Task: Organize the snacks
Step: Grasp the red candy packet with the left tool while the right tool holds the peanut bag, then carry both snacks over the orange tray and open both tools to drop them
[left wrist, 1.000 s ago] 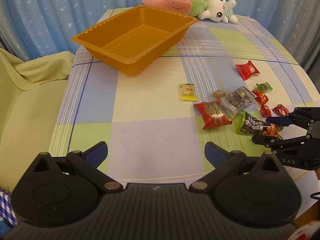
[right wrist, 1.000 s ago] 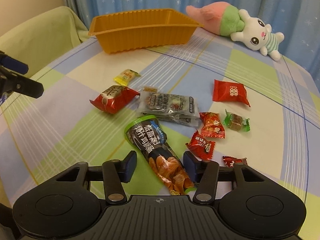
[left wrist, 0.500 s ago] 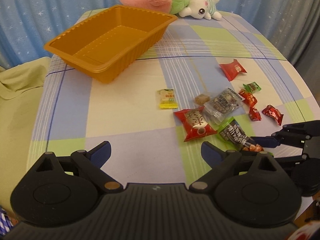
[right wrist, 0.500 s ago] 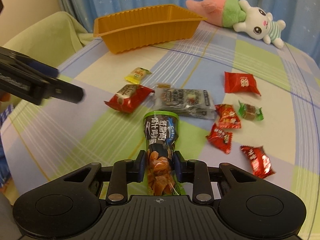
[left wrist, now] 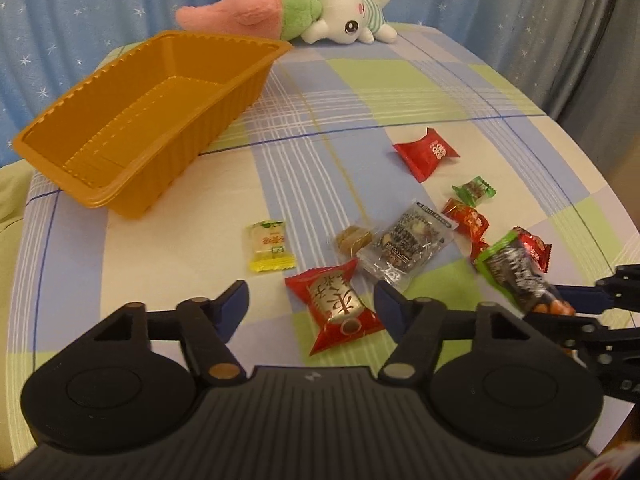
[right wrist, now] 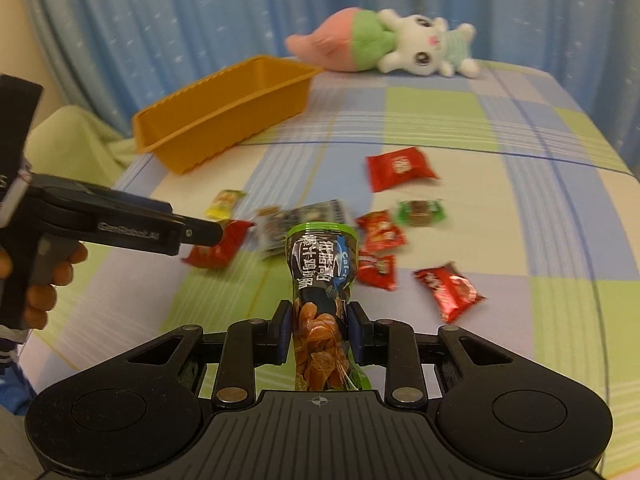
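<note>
An empty orange tray (left wrist: 224, 38) (right wrist: 224, 120) stands at the table's far left. Loose snacks lie in front of it. My left gripper (left wrist: 310, 304) (right wrist: 208, 234) hangs low over a red packet with a gold label (left wrist: 338, 308) (right wrist: 218, 246). Its jaws are closing with the packet between them, and the pads are not touching it. My right gripper (right wrist: 319, 332) (left wrist: 580, 308) is shut on the lower end of a long green-and-black snack pack (right wrist: 320, 264) (left wrist: 516, 272), which is held tilted up off the cloth.
On the checked cloth lie a yellow candy (left wrist: 270, 246), a clear dark-printed pack (left wrist: 408, 240), a large red packet (left wrist: 426, 152), a green candy (left wrist: 474, 190) and several small red candies (right wrist: 380, 232). A plush toy (left wrist: 288, 8) lies at the back. The table edge curves away at right.
My right gripper closed on the green-and-black pack and lifted its end off the table. My left gripper moved right and down to the red gold-label packet, its jaws narrowing.
</note>
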Action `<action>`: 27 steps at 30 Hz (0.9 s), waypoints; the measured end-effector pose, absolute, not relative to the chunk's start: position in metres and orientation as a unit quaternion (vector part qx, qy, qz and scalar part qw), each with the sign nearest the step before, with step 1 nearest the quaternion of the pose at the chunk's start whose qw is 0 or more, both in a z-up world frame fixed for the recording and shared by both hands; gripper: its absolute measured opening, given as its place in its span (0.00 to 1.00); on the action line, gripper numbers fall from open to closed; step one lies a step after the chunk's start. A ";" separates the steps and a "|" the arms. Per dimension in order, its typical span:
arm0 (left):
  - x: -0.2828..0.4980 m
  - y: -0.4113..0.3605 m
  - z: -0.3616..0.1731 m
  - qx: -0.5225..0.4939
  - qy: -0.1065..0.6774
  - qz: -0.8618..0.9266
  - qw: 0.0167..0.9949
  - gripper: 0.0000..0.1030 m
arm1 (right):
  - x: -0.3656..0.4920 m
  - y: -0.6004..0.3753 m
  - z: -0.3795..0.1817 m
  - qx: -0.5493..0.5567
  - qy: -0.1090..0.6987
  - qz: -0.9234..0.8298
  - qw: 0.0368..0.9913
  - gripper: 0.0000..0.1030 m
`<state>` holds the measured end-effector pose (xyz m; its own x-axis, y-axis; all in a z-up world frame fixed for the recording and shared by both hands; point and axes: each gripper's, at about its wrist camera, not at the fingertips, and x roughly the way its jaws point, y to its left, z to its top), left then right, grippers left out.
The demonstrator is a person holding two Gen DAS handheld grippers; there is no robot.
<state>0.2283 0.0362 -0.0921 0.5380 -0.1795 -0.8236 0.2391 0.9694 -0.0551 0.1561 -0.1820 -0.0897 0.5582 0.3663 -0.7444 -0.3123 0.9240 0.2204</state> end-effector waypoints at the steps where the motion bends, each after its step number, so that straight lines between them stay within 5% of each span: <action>1: 0.231 0.035 -0.095 0.032 0.469 -0.120 0.875 0.55 | 0.155 -0.185 -0.089 0.034 0.428 0.186 0.884 0.29; 12: 0.239 0.031 -0.113 0.026 0.493 -0.133 0.859 0.25 | 0.143 -0.202 -0.085 0.054 0.431 0.149 0.888 0.29; 27: 0.207 0.076 -0.064 0.025 0.445 -0.115 0.888 0.23 | 0.162 -0.159 -0.072 0.054 0.419 0.207 0.882 0.29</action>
<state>0.2073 0.0761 -0.0636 0.5767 -0.1832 -0.7961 0.2269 0.9721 -0.0593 0.1618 -0.1590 -0.0723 0.5632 0.4106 -0.7171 -0.3198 0.9085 0.2690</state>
